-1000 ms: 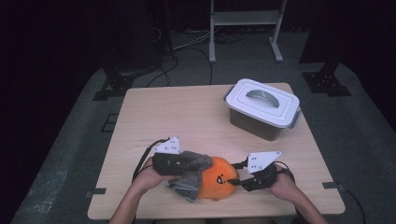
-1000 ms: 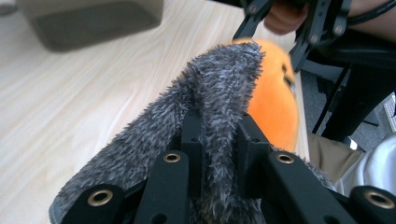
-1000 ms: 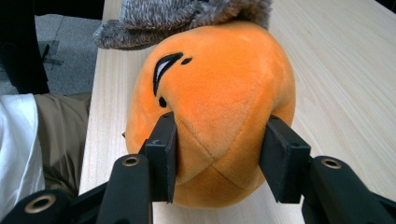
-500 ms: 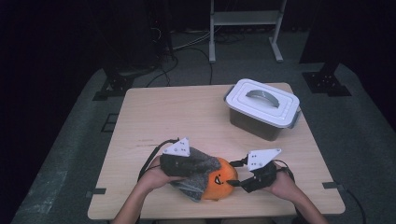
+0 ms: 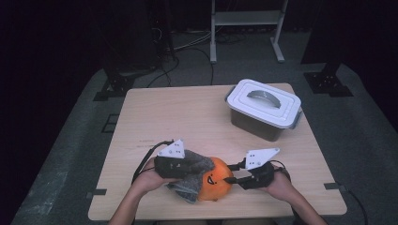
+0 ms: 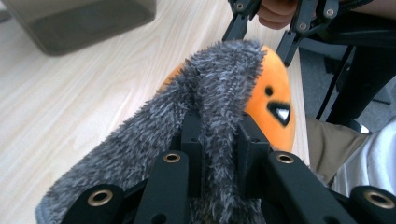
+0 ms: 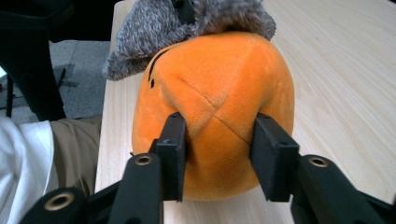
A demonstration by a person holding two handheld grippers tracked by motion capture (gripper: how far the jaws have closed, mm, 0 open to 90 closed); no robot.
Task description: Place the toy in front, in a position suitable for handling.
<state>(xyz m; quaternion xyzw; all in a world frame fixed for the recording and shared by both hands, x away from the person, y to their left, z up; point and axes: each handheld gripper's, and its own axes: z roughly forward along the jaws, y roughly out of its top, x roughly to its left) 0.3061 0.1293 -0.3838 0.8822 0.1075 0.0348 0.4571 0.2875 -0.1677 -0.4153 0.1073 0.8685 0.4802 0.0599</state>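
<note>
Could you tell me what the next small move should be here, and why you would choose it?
Probably draw the left gripper further over the orange plush toy, stretching the grey fuzzy cover across it. That gripper is pinched on a fold of the cover, which drapes only part of the toy, while the right gripper, whose fingers have just been closing, squeezes the toy's end and steadies it on the table.

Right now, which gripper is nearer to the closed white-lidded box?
Right. The right gripper squeezes the orange plush toy below the box, jaws just closing. The left gripper pinches the grey fuzzy cloth, farther left.
</note>
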